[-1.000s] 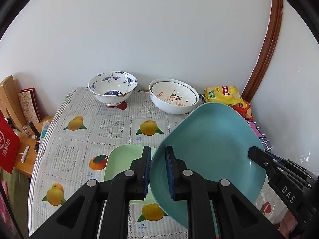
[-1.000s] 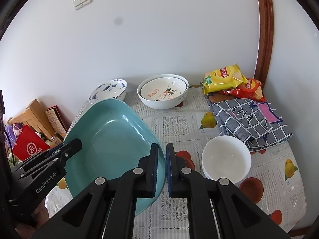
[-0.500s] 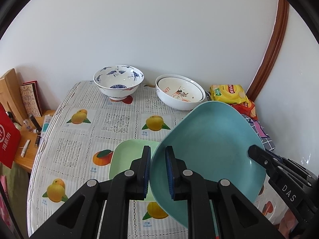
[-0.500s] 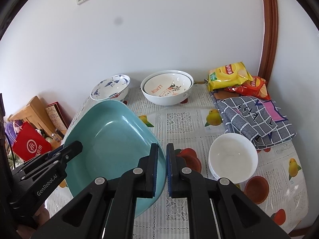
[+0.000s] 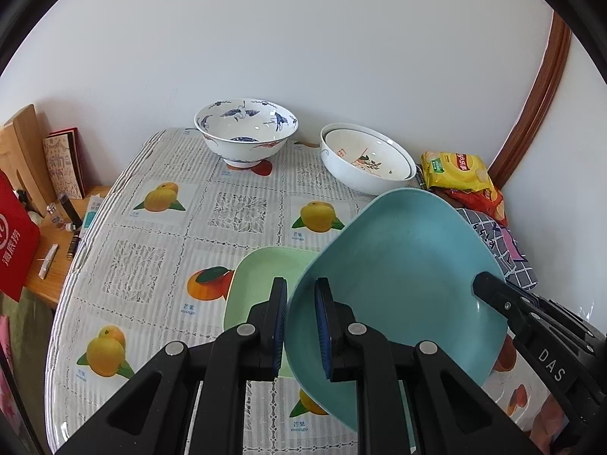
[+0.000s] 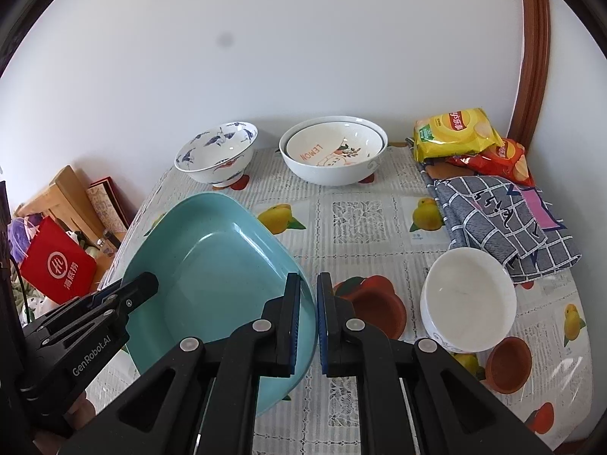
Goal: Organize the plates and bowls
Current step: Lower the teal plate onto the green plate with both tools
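Note:
Both grippers hold a large teal plate [image 5: 398,273] above the table, tilted. My left gripper [image 5: 299,326] is shut on its left rim. My right gripper [image 6: 309,322] is shut on its right rim; the plate [image 6: 212,273] fills the left of the right wrist view. A light green plate [image 5: 261,284] lies on the table under the teal plate, partly hidden. A blue-and-white bowl [image 5: 246,129] and two nested white bowls [image 5: 366,161] stand at the back. A plain white bowl [image 6: 468,299] sits at the right.
Snack bags [image 6: 455,134] and a grey checked cloth [image 6: 500,220] lie at the back right. The table's fruit-print cloth [image 5: 151,265] ends at the left edge, where a lower wooden shelf [image 5: 57,235] with a red bag [image 5: 15,242] stands.
Both grippers and the teal plate have moved forward toward the back of the table. The bowls and green plate look nearer. The grips are unchanged.

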Action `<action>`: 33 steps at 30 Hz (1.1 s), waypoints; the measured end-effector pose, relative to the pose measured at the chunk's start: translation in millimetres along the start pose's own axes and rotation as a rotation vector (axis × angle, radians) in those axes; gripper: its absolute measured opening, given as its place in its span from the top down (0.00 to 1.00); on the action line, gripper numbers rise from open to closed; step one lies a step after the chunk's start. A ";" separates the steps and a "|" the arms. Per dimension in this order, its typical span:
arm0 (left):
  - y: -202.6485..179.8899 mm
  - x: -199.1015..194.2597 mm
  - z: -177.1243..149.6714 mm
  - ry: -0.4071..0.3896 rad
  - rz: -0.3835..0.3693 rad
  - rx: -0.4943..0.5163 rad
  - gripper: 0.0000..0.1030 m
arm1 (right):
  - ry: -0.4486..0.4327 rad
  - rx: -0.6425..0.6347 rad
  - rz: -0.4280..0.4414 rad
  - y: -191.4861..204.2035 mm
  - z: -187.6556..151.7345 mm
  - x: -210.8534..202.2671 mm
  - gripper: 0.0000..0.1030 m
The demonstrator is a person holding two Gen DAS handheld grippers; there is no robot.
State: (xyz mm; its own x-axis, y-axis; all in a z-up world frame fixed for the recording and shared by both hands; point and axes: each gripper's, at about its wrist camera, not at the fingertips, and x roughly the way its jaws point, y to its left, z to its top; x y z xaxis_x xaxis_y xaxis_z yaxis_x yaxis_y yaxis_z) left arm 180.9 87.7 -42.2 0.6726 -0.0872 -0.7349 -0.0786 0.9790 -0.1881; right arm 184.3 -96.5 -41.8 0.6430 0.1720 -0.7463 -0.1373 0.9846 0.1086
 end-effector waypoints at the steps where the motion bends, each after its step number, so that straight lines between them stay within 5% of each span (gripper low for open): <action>1: 2.2 1.7 0.2 0.001 0.002 -0.005 0.86 | 0.003 -0.004 0.001 1.6 -0.2 2.8 0.91; 33: 52.2 77.4 -8.4 0.128 0.067 -0.117 0.86 | 0.131 -0.061 0.051 29.9 4.9 108.1 0.89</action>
State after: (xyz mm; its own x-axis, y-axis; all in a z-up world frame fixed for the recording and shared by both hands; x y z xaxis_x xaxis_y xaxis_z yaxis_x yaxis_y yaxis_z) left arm 222.7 130.5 -114.4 0.5643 -0.0528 -0.8239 -0.2100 0.9560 -0.2051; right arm 253.4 -48.4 -116.0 0.5309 0.2124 -0.8204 -0.2159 0.9700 0.1115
